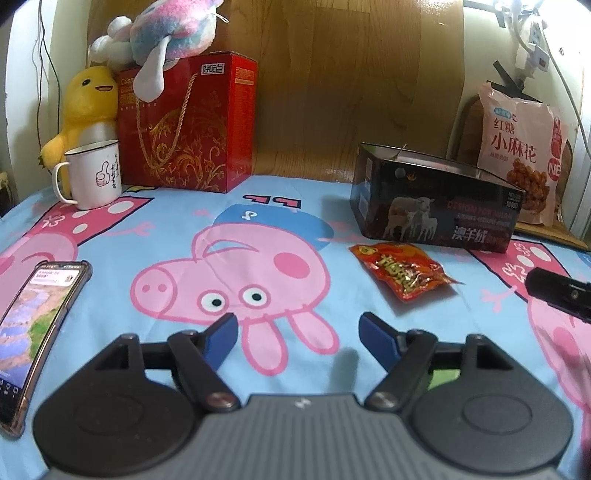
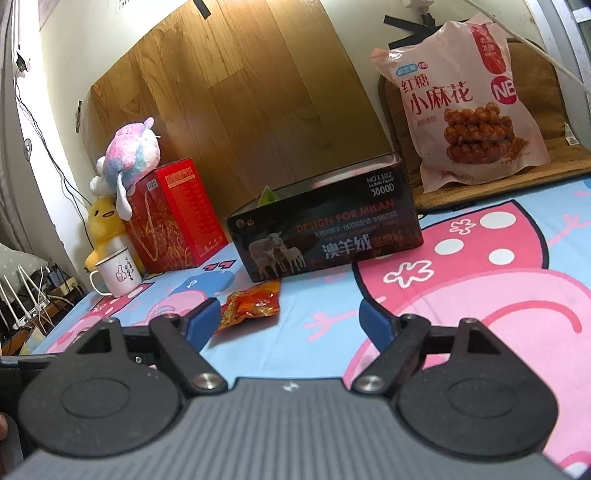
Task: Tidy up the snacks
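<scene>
Left gripper (image 1: 297, 332) nearest the lens: two blue-padded fingers (image 1: 221, 338) spread apart, nothing between them, only the cartoon-pig bedsheet (image 1: 110, 236) under the gap; it angles down toward the sheet. Right gripper (image 2: 286, 321): also two blue pads, spread wide, empty, held at a shallower tilt. Counts: one small red snack packet (image 1: 402, 273), lying flat on the sheet, ahead and right of the left gripper's right finger; in the right wrist view it sits just ahead of the right gripper's left finger, partly behind that fingertip, not touched. One dark open-top box (image 1: 436, 206) straight beyond the packet, something green poking out of its top. One big pink bag of twisted dough snacks (image 1: 521, 147) standing upright beyond the box, to the right, leaning on the back wall. One red gift box (image 1: 188, 125) far ahead left of the fingers, one pastel plush (image 1: 162, 33) on top, one yellow duck plush (image 1: 88, 107) beside it, one white enamel mug (image 1: 92, 173) in front of the duck. One phone (image 1: 33, 328), screen lit, left of the left finger.
</scene>
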